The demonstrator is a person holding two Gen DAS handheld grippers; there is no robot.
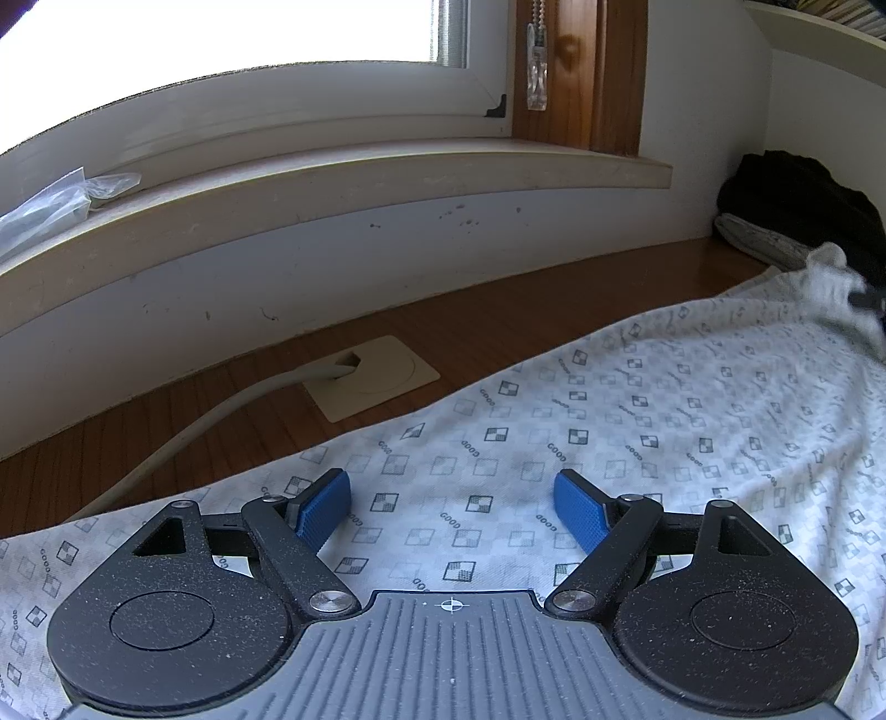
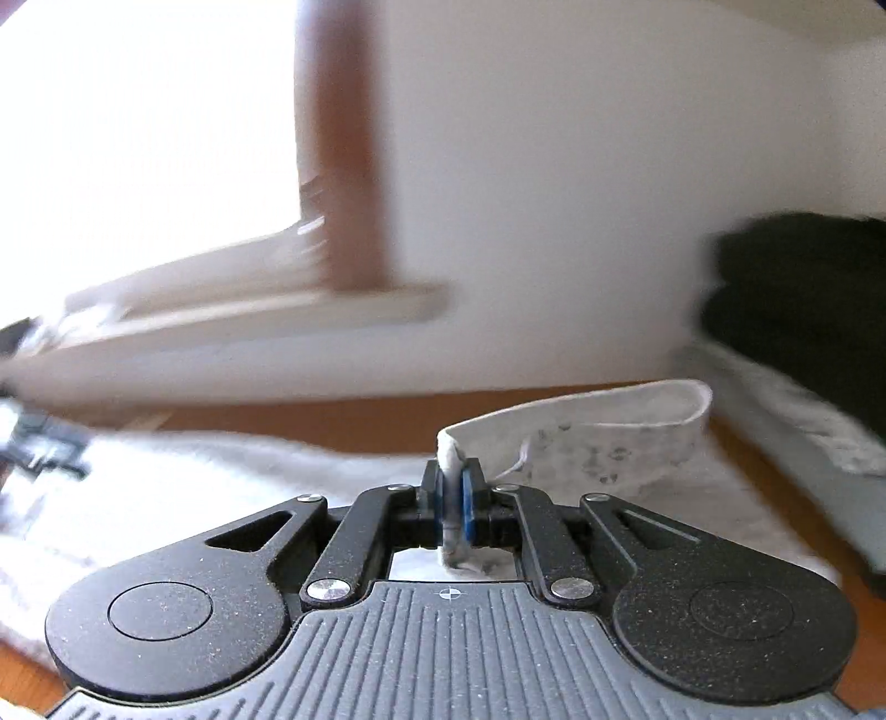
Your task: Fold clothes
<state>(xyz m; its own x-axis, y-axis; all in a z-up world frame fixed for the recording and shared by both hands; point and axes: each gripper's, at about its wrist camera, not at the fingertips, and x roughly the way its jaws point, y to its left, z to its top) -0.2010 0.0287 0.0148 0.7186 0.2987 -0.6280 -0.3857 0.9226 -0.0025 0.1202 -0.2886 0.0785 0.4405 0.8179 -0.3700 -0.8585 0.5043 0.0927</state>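
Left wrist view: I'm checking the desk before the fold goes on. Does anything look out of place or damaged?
Nothing looks damaged. The white patterned garment lies fairly flat on the wooden desk, only its far right corner lifted and blurred. A grey cable runs from the desk's cable plate under the cloth's edge, which could snag. A dark clothes pile sits in the corner.

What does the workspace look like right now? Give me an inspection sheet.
Surface: wooden desk, half covered by cloth.
Job's things: white patterned garment spread flat; one edge lifted in a loop.
Clutter: dark clothes pile at the far right on a folded grey item; plastic bag on the windowsill.
Grippers: left claw open above the garment, gripping nothing; right claw shut on the garment's edge.
Cables: grey cable runs into the desk grommet plate.
Surroundings: window, white wall; right view blurred.
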